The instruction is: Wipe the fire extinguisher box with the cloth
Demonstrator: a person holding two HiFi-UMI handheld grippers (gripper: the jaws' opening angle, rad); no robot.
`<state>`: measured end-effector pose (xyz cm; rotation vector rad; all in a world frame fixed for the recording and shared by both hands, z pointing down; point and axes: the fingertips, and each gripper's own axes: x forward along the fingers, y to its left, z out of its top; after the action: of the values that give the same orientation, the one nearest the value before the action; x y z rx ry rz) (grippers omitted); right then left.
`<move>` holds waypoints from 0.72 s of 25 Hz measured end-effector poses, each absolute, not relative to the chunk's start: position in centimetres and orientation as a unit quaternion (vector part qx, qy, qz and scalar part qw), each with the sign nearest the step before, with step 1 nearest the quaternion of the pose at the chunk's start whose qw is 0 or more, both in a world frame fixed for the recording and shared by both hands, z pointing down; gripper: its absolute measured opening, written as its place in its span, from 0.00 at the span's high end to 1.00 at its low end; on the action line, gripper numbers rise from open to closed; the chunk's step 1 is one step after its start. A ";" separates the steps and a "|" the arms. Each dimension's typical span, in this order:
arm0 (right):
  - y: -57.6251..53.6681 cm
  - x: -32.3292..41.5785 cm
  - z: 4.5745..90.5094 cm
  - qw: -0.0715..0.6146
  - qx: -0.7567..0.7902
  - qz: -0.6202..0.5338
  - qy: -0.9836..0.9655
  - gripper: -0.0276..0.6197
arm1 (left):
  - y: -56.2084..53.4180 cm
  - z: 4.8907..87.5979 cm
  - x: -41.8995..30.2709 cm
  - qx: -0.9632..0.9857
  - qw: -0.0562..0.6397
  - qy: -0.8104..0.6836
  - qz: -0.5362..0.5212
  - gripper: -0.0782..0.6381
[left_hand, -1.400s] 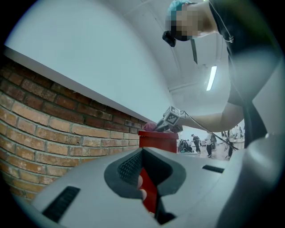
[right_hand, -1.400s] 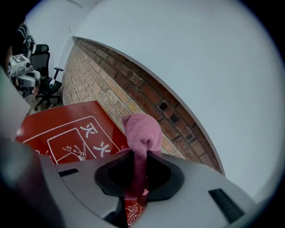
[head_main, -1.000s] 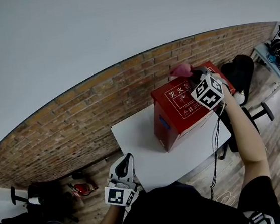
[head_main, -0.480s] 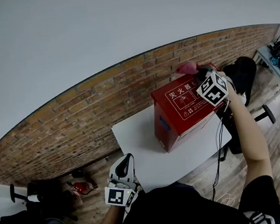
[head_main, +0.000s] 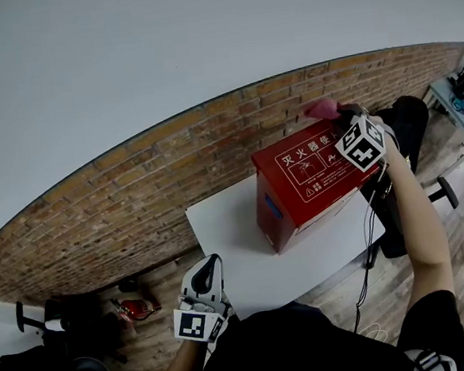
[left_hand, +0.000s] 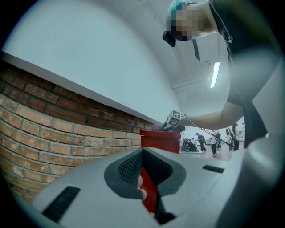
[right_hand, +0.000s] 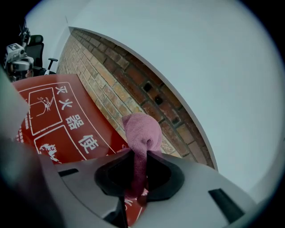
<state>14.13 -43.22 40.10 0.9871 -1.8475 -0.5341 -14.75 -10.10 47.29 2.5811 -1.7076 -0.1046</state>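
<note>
A brick wall (head_main: 132, 193) runs behind a white table (head_main: 228, 223), on which the red fire extinguisher box (head_main: 300, 193) stands toward the far right end, white lettering on its top face. The right gripper (head_main: 343, 118) is over the box's far top edge beside the wall, jaws clamped on a pink cloth (head_main: 322, 110) whose bunched end sticks out past the jaws, above the lid. The left gripper (head_main: 210, 265) is held low at the table's near edge, well apart from the box, jaws drawn to a narrow slit with nothing gripped.
</note>
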 end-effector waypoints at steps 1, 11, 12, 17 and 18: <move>-43.5 14.5 40.1 0.472 0.405 -0.217 -0.752 0.85 | -10.2 47.3 -14.7 0.833 0.022 -0.551 -0.034 0.82; -45.7 17.8 40.2 0.475 0.428 -0.203 -0.741 0.85 | -11.0 47.4 -14.3 0.833 0.022 -0.552 -0.034 0.82; -45.9 18.0 40.2 0.476 0.429 -0.202 -0.741 0.85 | -11.1 47.4 -14.3 0.832 0.022 -0.553 -0.034 0.82; -46.5 19.0 40.2 0.474 0.438 -0.199 -0.737 0.85 | -11.5 47.6 -14.1 0.831 0.024 -0.555 -0.032 0.82; -46.7 19.2 40.2 0.474 0.440 -0.200 -0.736 0.85 | -11.5 47.6 -14.0 0.831 0.025 -0.555 -0.032 0.82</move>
<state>19.18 -46.66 40.23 1.0773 -1.8005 -0.4884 -14.01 -11.54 47.61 2.5706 -1.7151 -0.0981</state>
